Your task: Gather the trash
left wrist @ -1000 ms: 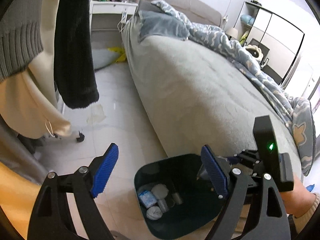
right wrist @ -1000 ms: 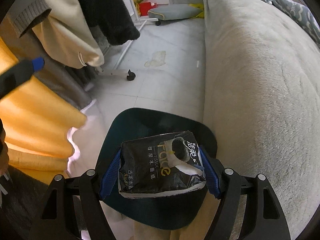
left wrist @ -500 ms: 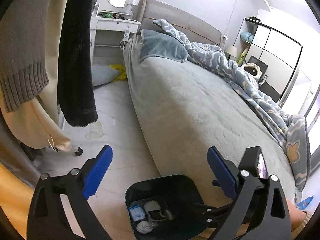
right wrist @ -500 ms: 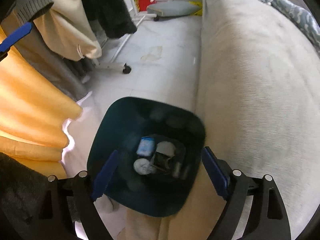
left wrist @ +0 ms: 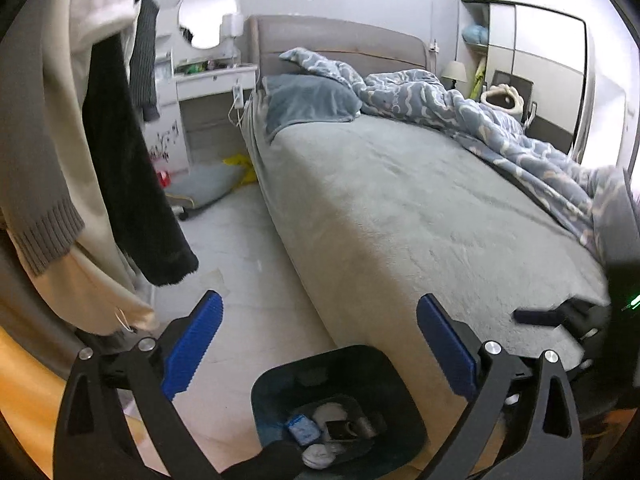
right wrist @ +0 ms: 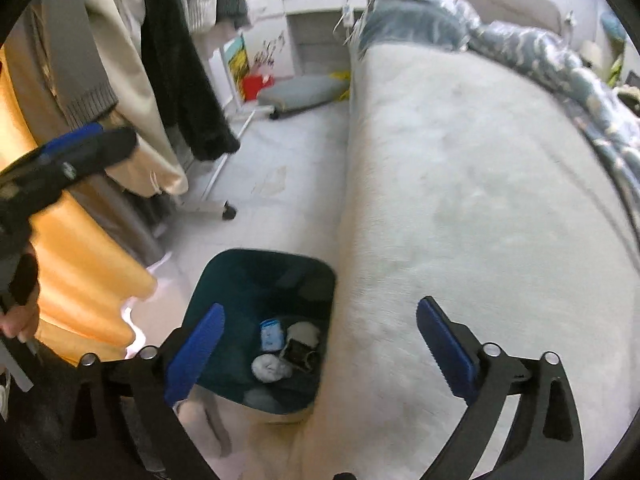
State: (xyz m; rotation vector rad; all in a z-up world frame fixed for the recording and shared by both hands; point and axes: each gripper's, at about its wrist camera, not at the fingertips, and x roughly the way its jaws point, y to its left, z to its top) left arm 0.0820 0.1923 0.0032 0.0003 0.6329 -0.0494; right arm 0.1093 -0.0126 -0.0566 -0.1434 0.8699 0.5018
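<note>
**Both grippers spread wide over the bin**

The left gripper [left wrist: 318, 344] is hanging with its blue pads spread wide and nothing is sitting between them. The right gripper [right wrist: 320, 346] is doing the same, only its jaws are opening at this very moment, and nothing is caught between those pads either.

Just below both, the dark bin [right wrist: 224, 284] is standing on the floor [left wrist: 256, 280], pressed against the near side edge of the bed [left wrist: 400, 208]. The trash is lying at the bin's bottom: a small blue packet [right wrist: 271, 334], a dark wrapper [right wrist: 299, 353] and white crumpled wads [right wrist: 269, 367], all bunched together.

Off to the left, a hand [right wrist: 18, 320] is gripping the left gripper's handle beside an orange cloth [right wrist: 80, 272]. Clothes [left wrist: 132, 184] are hanging over the floor there, a black sleeve among them.

Further along, a grey cushion [right wrist: 300, 92] is lying on the floor at the bed's far corner. On the bed, a blue duvet [left wrist: 460, 108] is bunching up along the far edge, with a pillow [left wrist: 308, 102] by the headboard.
</note>
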